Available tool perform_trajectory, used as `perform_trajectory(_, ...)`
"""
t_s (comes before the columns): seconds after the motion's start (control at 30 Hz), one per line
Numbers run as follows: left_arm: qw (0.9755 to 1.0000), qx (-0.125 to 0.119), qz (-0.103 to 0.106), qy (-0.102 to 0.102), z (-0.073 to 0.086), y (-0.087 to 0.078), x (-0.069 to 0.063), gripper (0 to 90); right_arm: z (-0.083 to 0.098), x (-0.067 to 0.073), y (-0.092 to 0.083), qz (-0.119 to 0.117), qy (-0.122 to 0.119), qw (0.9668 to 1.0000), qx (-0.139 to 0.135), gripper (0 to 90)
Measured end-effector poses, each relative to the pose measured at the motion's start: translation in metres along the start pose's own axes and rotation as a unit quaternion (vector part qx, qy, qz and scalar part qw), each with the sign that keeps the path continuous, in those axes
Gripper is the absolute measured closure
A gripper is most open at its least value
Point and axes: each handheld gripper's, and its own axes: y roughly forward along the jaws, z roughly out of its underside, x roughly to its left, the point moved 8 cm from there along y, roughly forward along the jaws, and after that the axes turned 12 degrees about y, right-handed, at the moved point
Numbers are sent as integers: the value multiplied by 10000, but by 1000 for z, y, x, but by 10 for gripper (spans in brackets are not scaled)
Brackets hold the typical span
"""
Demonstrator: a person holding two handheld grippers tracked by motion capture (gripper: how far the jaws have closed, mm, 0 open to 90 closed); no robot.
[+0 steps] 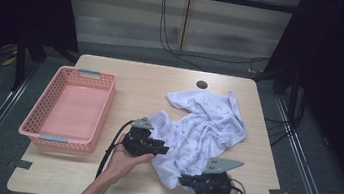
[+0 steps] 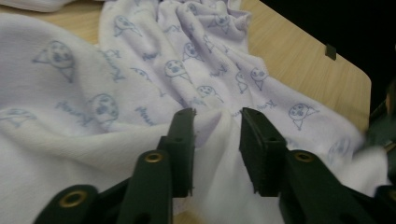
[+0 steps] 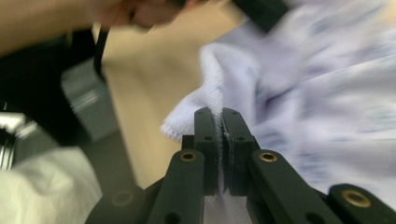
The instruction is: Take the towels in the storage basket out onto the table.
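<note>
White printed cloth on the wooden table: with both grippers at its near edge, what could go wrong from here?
1. The left gripper stands open around a fold of the white printed cloth; lifting now could leave that side behind.
2. The right gripper pinches only a thin hem, which may slip.
3. The pink plastic basket sits well aside, so a one-sided carry might drag cloth across the wooden table.

You're handling a soft, matt white cloth (image 1: 206, 127) with a faint blue print, its edge nubbly like terry, on a smooth pale wood-look table (image 1: 127, 78) beside a perforated pink plastic basket (image 1: 37, 109).
</note>
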Motion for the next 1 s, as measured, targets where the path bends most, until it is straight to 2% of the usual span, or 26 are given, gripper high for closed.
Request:
perform_trajectory(0.1, 9999, -79, -119, -95, 3, -10, 8, 580, -17, -23, -29, 214, 258, 9985, -437, 862)
perform_trajectory(0.13, 9999, -79, -119, -95, 3, -10, 8, 567, -17, -23, -29, 214, 258, 9985, -437, 862)
perform_trajectory(0.17, 9996, -115, -184, -166, 8, -14, 15, 563, -24, -48, -46, 528, 356, 9964, -561, 860)
perform_trajectory(0.23, 9990, -141, -297, -288, 14, -16, 23, 561, -25, -70, -54, 683, 553, 9944, -584, 858)
perform_trajectory(0.27, 9990, -141, -297, -288, 14, -16, 23, 558, -23, -84, -57, 845, 614, 9929, -562, 858)
perform_trajectory(0.3, 9983, 15, -522, -243, 25, -15, 33, 556, -21, -97, -58, 922, 765, 9913, -538, 855)
perform_trajectory(0.33, 9983, 15, -522, -243, 25, -15, 33, 555, -21, -97, -58, 922, 765, 9913, -538, 855)
perform_trajectory(0.37, 9976, 137, -640, -209, 31, -12, 39, 555, -17, -109, -58, 951, 902, 9901, -500, 853)
perform_trajectory(0.4, 9973, 265, -654, -201, 37, -10, 43, 552, -12, -123, -57, 1104, 992, 9879, -446, 850)
perform_trajectory(0.47, 9954, 438, -831, -186, 46, -8, 53, 545, -1, -139, -53, 1263, 1069, 9859, -247, 839)
perform_trajectory(0.5, 9955, 491, -761, -274, 51, -6, 55, 560, 11, -151, -49, 1464, 1128, 9828, 31, 810)
perform_trajectory(0.57, 9956, 593, -711, -157, 55, -3, 52, 607, 15, -155, -48, 1563, 1122, 9813, 93, 730)
perform_trajectory(0.6, 9956, 593, -711, -157, 55, -3, 52, 614, 15, -155, -48, 1563, 1122, 9813, 93, 730)
perform_trajectory(0.63, 9960, 619, -641, -64, 54, -2, 46, 614, 12, -153, -52, 1614, 1118, 9805, -20, 623)
perform_trajectory(0.7, 9961, 624, -619, 3, 54, 0, 43, 604, 6, -149, -58, 1593, 1108, 9808, -197, 576)
perform_trajectory(0.8, 9967, 597, -539, 57, 52, -3, 37, 584, -6, -138, -71, 1556, 1035, 9809, -535, 561)
perform_trajectory(0.87, 9976, 462, -516, 83, 48, -8, 37, 580, -12, -128, -74, 1380, 991, 9832, -668, 595)
perform_trajectory(0.93, 9985, 255, -487, 21, 42, -11, 36, 573, -14, -120, -69, 1255, 917, 9859, -623, 591)
perform_trajectory(0.97, 9987, 231, -455, 26, 40, -11, 35, 562, -15, -116, -63, 1182, 847, 9877, -579, 576)
perform_trajectory(1.0, 9987, 231, -455, 26, 40, -11, 35, 543, -15, -116, -63, 1182, 847, 9877, -579, 576)
